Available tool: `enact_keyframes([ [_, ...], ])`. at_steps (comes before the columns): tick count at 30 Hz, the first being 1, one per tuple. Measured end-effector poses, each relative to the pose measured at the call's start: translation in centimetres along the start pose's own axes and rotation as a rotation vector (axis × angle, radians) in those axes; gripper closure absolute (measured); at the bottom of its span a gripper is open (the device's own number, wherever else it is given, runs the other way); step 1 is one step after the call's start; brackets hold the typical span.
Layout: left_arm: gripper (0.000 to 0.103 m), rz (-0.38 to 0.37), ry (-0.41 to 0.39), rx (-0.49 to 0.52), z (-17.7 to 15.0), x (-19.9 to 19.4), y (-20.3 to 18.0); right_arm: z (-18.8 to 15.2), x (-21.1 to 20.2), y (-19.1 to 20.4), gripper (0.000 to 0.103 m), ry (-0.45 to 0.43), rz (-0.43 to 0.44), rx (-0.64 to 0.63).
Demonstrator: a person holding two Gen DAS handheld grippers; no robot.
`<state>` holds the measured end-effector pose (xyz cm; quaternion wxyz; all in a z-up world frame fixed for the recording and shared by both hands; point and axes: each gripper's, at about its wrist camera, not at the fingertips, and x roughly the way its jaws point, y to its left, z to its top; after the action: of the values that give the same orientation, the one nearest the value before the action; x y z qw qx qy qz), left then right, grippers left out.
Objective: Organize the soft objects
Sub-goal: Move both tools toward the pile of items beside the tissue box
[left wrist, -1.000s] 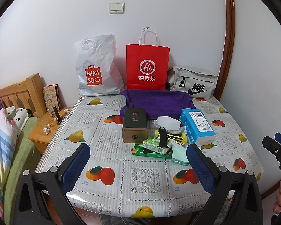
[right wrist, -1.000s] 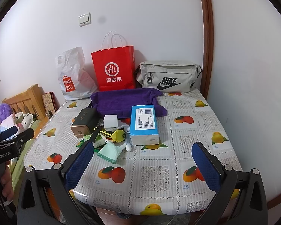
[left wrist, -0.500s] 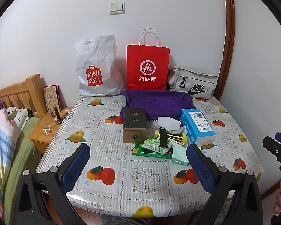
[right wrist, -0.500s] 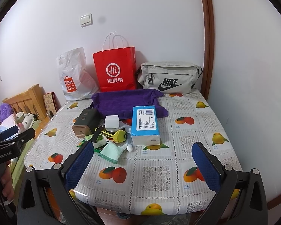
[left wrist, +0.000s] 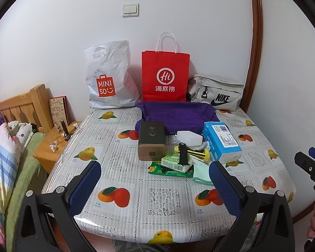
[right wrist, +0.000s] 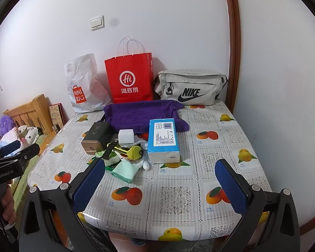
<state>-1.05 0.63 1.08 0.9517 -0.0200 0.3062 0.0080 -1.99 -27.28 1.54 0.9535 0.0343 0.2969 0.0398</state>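
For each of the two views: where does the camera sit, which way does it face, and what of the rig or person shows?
Left wrist: behind the open left gripper, at the table's near edge, facing the wall; right gripper at right edge.
Right wrist: behind the open right gripper, further right; left gripper and a hand at left.
Shared: purple towel, tissue pack, red bag.

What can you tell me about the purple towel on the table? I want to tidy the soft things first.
The purple towel looks like thick, fuzzy terry cloth, deep violet, loosely folded into a rough rectangle with rumpled edges. It lies flat at the back of the table, in front of the red paper bag and the grey Nike bag. The blue tissue pack overlaps its front right corner and the dark box sits at its front left edge. Neither gripper touches it.
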Motion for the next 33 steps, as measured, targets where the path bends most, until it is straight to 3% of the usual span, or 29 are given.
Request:
enact_keyframes([
  [14,0.000,0.005,0.019,0.000,-0.1,1.3,0.0,0.0,1.4,0.5,0.000,0.001,0.032,-0.019],
  [20,0.000,0.028,0.085,-0.009,-0.5,4.7,0.8,-0.5,5.4,0.8,0.000,0.063,0.068,-0.022],
  [27,0.000,-0.020,0.144,0.006,-1.4,8.9,0.4,-1.3,10.5,1.1,0.000,0.134,0.075,-0.043],
  [30,0.008,-0.042,0.183,0.030,-1.9,11.1,-0.5,-1.5,11.8,0.7,0.000,0.149,0.088,-0.029],
  [33,0.009,-0.075,0.215,0.049,-2.1,13.1,-1.4,-1.9,13.0,0.1,0.000,0.154,0.087,-0.030],
])
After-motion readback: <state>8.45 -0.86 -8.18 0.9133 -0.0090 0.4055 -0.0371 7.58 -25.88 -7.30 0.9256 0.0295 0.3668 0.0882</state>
